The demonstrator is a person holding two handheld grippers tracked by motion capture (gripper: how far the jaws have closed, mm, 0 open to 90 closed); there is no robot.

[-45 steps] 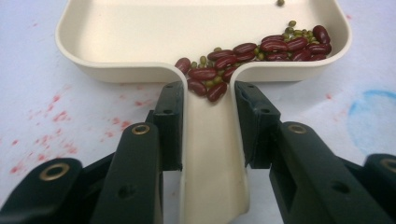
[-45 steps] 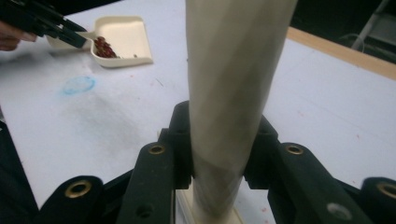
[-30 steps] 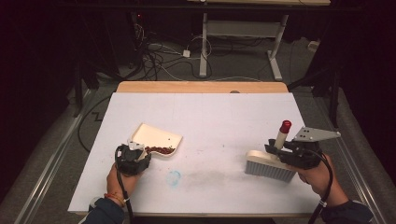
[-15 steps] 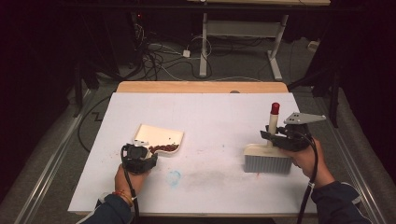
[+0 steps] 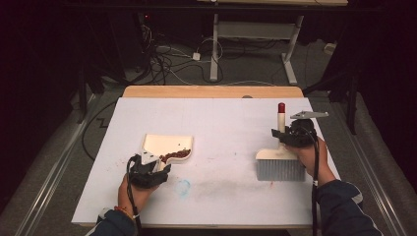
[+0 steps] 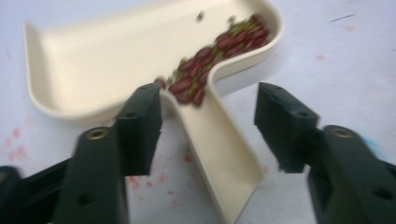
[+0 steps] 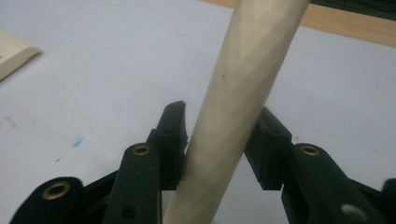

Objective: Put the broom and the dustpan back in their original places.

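Left hand-held gripper (image 6: 208, 126), nearest the person, has just been opening; its jaws stand half apart astride the dustpan (image 5: 167, 147) handle, pads clear of it. Right hand-held gripper (image 7: 217, 144) has been opening slightly around the brush (image 5: 280, 164) handle, one pad seemingly touching. Both tools rest on the bench (image 5: 221, 118); beans (image 6: 215, 60) lie collected. Judged step: releasing; next, withdraw without tipping.
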